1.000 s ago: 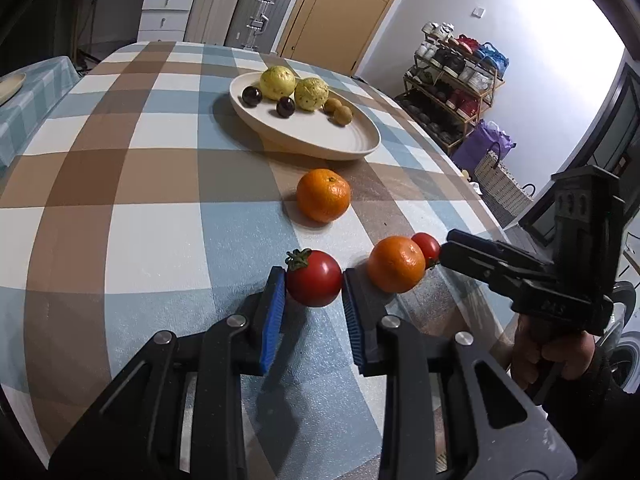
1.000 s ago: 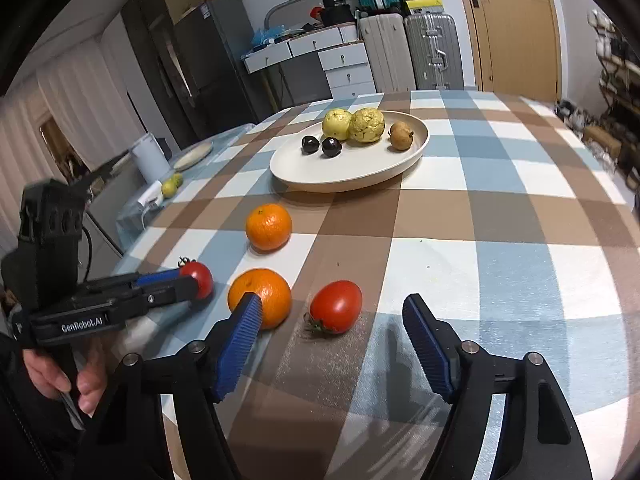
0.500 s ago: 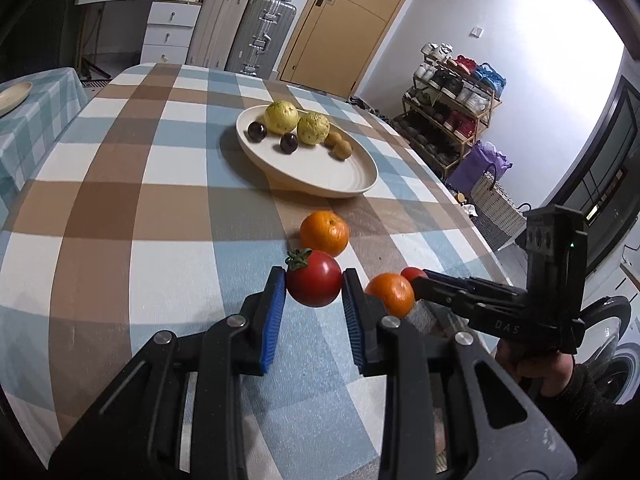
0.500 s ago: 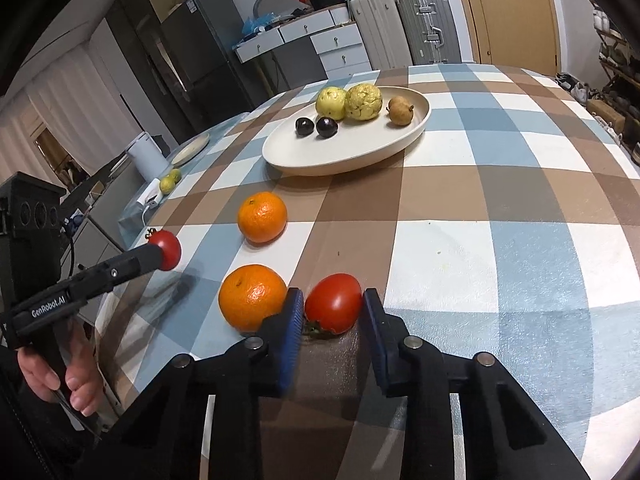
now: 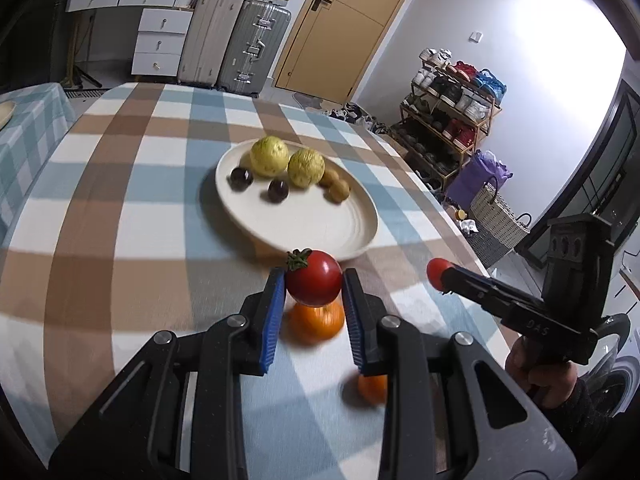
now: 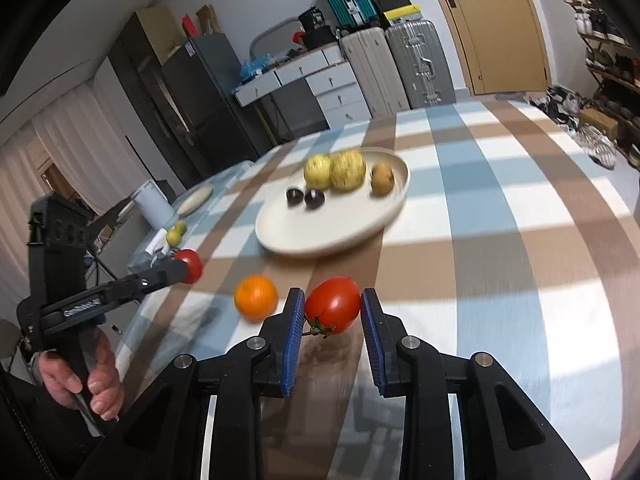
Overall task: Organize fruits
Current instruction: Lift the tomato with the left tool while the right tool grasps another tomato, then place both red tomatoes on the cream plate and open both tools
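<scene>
Left wrist view: my left gripper (image 5: 313, 304) pinches a round tomato (image 5: 314, 283) between its blue pads, carried above the checked tablecloth (image 5: 132, 208). One orange (image 5: 316, 320) lies directly under it, a second orange (image 5: 372, 389) nearer my wrist. Right wrist view: my right gripper (image 6: 330, 326) pinches the other tomato (image 6: 333, 305), stem toward me, also off the cloth. The plate (image 6: 320, 236) sits ahead with two yellow fruits, two dark plums and a brown one, possibly a kiwi; blur makes that hard to tell.

Risks, as I judge them: both tomatoes are smooth and soft, so too hard a squeeze bruises or splits the skin, too light lets one slip and roll off the table. Both grippers head for one plate and could collide. A tomato released onto the sloped rim may roll into the plums.
</scene>
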The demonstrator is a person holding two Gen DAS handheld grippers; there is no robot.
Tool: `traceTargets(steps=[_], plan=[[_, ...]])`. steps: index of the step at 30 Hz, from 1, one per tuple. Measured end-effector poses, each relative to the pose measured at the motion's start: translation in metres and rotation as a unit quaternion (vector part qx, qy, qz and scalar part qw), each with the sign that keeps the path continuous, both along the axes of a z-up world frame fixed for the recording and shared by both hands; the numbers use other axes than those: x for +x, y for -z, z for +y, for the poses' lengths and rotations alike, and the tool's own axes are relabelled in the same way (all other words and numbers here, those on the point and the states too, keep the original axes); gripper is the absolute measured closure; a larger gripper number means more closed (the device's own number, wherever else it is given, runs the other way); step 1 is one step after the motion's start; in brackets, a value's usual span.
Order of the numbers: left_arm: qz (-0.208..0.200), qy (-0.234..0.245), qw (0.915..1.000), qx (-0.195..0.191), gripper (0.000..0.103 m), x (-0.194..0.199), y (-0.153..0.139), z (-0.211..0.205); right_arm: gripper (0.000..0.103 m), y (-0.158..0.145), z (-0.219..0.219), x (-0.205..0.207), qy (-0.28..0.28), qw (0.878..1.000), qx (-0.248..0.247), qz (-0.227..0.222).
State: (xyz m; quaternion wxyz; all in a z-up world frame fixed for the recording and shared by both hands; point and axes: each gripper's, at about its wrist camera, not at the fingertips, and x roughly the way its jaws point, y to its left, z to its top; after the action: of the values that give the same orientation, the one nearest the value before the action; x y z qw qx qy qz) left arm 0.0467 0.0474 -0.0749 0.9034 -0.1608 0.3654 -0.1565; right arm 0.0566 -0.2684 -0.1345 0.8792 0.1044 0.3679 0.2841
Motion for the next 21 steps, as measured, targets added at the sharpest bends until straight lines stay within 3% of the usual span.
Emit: traceTargets(steps=[12, 21], plan=[[0.017, 0.026, 0.9995, 0.001, 0.077, 0.1, 0.009, -0.041, 0.074, -0.033, 0.001, 0.093, -0.01, 0.999, 0.024, -0.024], [0.039, 0.042, 0.9981, 0.023, 0.077, 0.154, 0.029, -0.061, 0.074, -0.017, 0.032, 0.15, -0.046, 0.999, 0.011, 0.004]])
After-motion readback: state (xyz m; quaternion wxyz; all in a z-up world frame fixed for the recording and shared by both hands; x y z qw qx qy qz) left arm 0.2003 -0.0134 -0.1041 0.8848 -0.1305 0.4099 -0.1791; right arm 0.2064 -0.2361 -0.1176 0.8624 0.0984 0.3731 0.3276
